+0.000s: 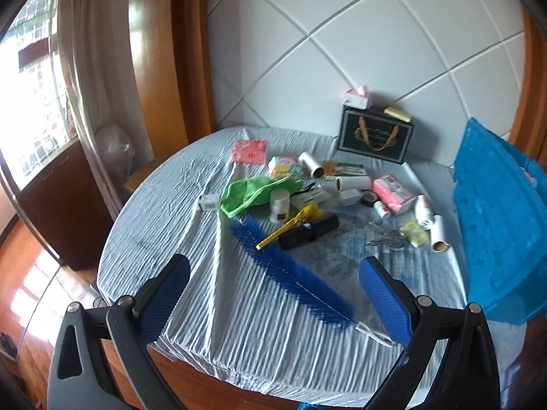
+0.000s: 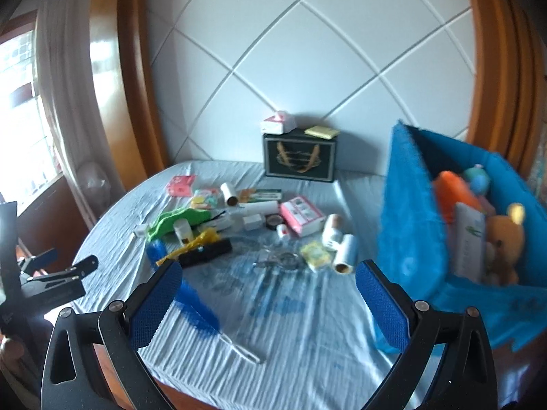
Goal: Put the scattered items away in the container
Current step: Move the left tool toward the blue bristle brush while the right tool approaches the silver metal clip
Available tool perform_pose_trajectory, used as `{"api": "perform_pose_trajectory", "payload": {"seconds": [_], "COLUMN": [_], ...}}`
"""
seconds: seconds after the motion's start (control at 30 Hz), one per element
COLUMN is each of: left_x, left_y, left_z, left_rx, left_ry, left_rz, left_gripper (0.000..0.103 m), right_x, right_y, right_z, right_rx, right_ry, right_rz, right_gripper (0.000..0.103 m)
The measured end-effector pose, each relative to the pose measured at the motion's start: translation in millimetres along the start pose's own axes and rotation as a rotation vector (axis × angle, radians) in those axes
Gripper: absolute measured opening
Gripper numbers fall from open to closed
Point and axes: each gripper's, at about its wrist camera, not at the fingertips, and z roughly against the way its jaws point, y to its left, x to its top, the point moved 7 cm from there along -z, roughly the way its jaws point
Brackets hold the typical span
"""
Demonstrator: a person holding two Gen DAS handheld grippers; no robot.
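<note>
Scattered items lie on a bed with a light blue striped sheet [image 1: 191,266]. A long blue bristly brush [image 1: 290,273] lies nearest, also in the right wrist view [image 2: 198,307]. Behind it are a yellow tool [image 1: 287,227], a black case [image 1: 309,230], a green cloth [image 1: 256,191], a white jar [image 1: 279,206], pink packs [image 1: 391,193] and paper rolls [image 1: 437,237]. The blue fabric container [image 2: 410,232] stands at the right and holds soft toys [image 2: 506,235]. My left gripper [image 1: 273,294] is open and empty above the brush. My right gripper [image 2: 266,304] is open and empty.
A black gift box [image 1: 376,138] with a tissue pack [image 1: 357,97] on top stands against the white padded headboard. A curtain [image 1: 92,68] and window are at the left. The left gripper shows at the left edge of the right wrist view [image 2: 58,273].
</note>
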Motion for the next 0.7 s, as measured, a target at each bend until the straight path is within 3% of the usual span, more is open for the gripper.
{"api": "perform_pose_trajectory", "payload": {"seconds": [0.2,0.4,0.53,0.7], "left_x": [-8,-32,-52,-85], "left_y": [11,2,-13,-37], "left_z": [-94,-166,-208,-256], "left_rx": [0.050,0.056,0.024,-0.015], "left_ry": [0.190,0.332,0.427,0.555], "left_rz": [0.037,0.090,0.137,0.080], "left_gripper": [0.101,0.101,0.101,0.101], "right_x": [-14,-61,-92,-110], "right_y": [3,14,20,14], "right_z": [-120,-215,-250,-262], "right_rx": [0.088,0.113,0.108,0.047], "right_ry": [0.187,0.386,0.486,0.522], "right_rz": [-0.009,0.051,0.072,0.062], "right_gripper": [0.103,0.103,0.103,0.103]}}
